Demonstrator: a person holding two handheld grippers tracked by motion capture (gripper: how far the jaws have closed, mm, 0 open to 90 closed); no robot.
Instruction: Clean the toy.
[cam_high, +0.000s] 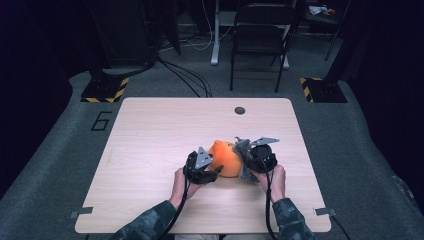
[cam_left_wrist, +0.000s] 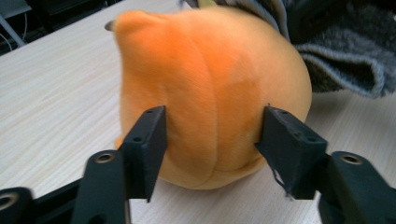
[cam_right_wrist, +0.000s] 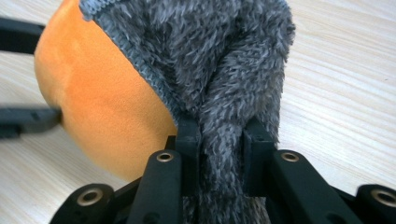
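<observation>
An orange plush toy (cam_high: 225, 157) lies near the middle of the wooden table (cam_high: 165, 125), with a grey fuzzy cloth (cam_high: 243, 150) draped over its right side. My left gripper (cam_high: 212, 172) is open, its jaws standing either side of the plush (cam_left_wrist: 210, 84) without denting it. The left gripper's fingertips (cam_left_wrist: 149, 135) rest against the orange fabric. My right gripper (cam_right_wrist: 222, 140) is shut on a bunched fold of the grey cloth (cam_right_wrist: 210, 60), right beside the plush (cam_right_wrist: 102, 107). From above, that right gripper (cam_high: 248, 162) sits at the plush's right side.
A small dark round hole (cam_high: 240, 110) sits near the table's far edge. Beyond the table stand a black folding chair (cam_high: 260, 30), two posts on yellow-and-black striped bases (cam_high: 105, 90), and cables on the grey floor. Both forearms come in at the table's near edge.
</observation>
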